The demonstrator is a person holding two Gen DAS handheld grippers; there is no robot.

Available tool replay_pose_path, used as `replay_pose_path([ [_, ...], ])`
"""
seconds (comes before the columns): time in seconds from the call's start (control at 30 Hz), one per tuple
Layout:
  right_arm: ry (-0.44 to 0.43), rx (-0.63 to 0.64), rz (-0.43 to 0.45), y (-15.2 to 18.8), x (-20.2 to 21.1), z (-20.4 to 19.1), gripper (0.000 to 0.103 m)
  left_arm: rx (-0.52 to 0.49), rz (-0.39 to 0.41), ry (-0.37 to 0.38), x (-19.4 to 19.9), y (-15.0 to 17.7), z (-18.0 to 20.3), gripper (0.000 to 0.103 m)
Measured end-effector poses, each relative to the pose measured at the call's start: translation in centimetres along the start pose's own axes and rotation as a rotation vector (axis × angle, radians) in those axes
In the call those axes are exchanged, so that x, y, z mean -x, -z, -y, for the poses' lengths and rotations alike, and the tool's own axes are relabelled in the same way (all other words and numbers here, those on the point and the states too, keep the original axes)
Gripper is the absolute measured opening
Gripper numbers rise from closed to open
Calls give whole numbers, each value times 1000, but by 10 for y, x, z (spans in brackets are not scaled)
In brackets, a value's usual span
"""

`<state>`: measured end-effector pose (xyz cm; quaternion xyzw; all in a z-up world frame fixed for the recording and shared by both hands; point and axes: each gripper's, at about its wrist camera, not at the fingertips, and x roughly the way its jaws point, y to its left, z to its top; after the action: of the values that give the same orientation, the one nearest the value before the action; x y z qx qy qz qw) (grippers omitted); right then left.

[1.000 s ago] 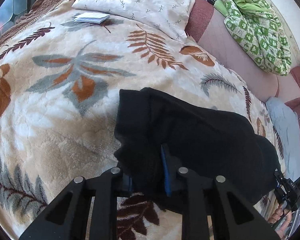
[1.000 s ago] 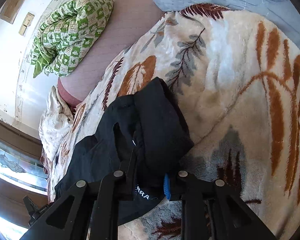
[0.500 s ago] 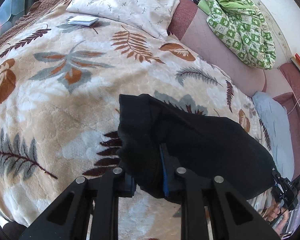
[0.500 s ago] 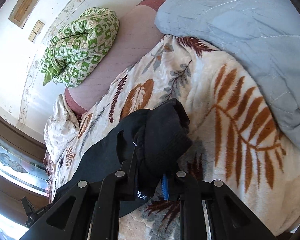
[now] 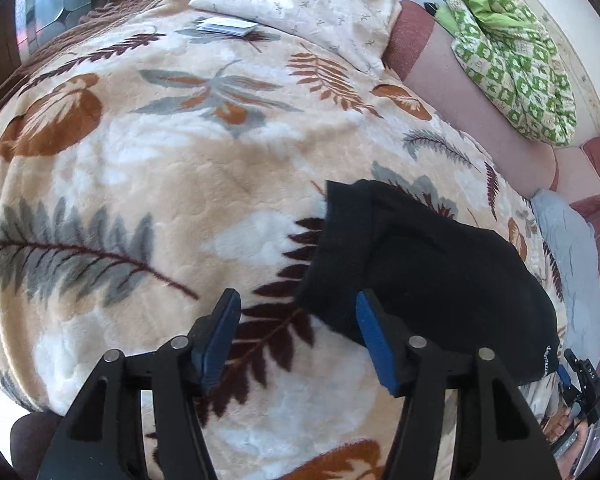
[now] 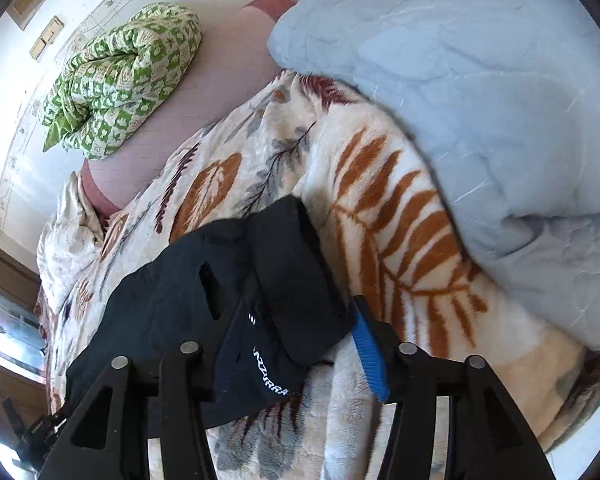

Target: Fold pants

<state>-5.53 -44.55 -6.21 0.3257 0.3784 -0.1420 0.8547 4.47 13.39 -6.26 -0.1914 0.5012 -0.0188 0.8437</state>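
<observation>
both wrist views look steeply down, close over the bed, sharing the black pants

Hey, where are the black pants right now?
The black pants lie folded on the leaf-print blanket, lower right in the left wrist view, near the light blue quilt.

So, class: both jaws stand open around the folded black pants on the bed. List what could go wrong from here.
1. The left gripper has just opened, but the pants edge lies against its right jaw; pulling away could drag the fold open.
2. The right gripper also just opened, with cloth still between its jaws, so it may snag.
3. The blanket is plush and uneven, so the loose top fold may slump.
</observation>
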Motion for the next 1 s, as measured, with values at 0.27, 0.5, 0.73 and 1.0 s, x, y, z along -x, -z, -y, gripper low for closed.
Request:
replay_pose_path([
  [0.27, -15, 217, 81, -6, 25, -82, 62, -61, 100, 37, 28, -5, 22, 60],
  [0.5, -254, 503, -149, 58, -39, -228, 62, -118, 30, -78, -26, 10, 40, 61],
  [0.73, -301, 716, -302, 123, -94, -334, 60, -123, 74, 26, -22, 19, 23, 61],
  [1.0, -182, 851, -402, 167, -165, -396, 61, 0, 157, 163, -1, 15, -14, 62],
])
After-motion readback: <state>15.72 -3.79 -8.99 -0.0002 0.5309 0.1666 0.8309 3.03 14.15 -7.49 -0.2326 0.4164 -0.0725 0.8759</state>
